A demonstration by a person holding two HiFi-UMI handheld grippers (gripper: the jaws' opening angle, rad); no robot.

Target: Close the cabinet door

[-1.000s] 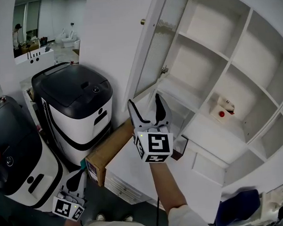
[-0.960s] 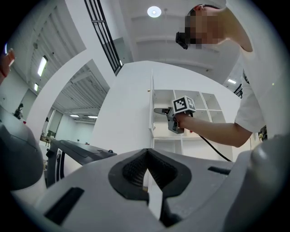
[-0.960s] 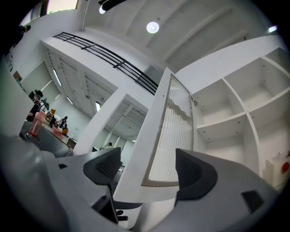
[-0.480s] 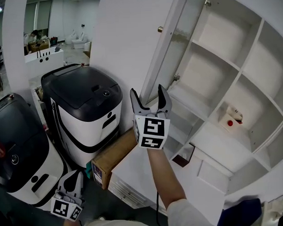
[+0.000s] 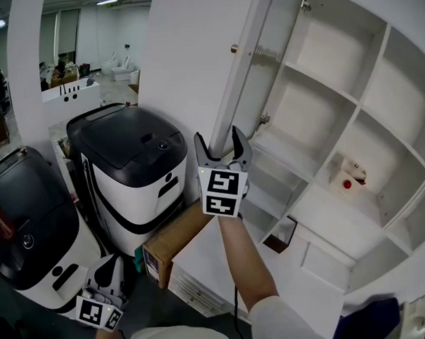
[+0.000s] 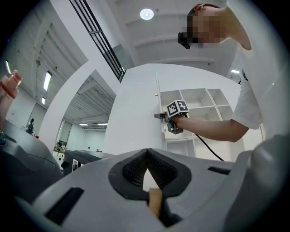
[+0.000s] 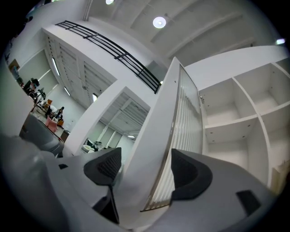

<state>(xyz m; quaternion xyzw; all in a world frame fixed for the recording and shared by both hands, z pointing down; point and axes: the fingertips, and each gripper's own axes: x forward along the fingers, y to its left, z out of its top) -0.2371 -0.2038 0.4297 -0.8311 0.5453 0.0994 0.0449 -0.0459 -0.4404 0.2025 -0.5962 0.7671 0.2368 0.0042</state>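
Door (image 5: 245, 72): open, swung out from the left side of the cabinet (image 5: 368, 102), nearly edge-on to you in the head view. Its long axis is vertical. The ribbed glass face turns toward the shelves, and the free edge points toward you.

Your right tongs (image 5: 219, 135) straddle the lower free edge with the jaws apart, one on each side of the panel and not clamped. Judged purpose: bracketing the edge lets you push the panel round on its hinges without using the knob (image 5: 234, 49) higher up.

Your left tongs (image 5: 112, 264) hang low beside the black-topped machine (image 5: 127, 155), jaws together and empty, well clear of the swing.

Closing not yet done. The free edge must travel rightward to the cabinet front.
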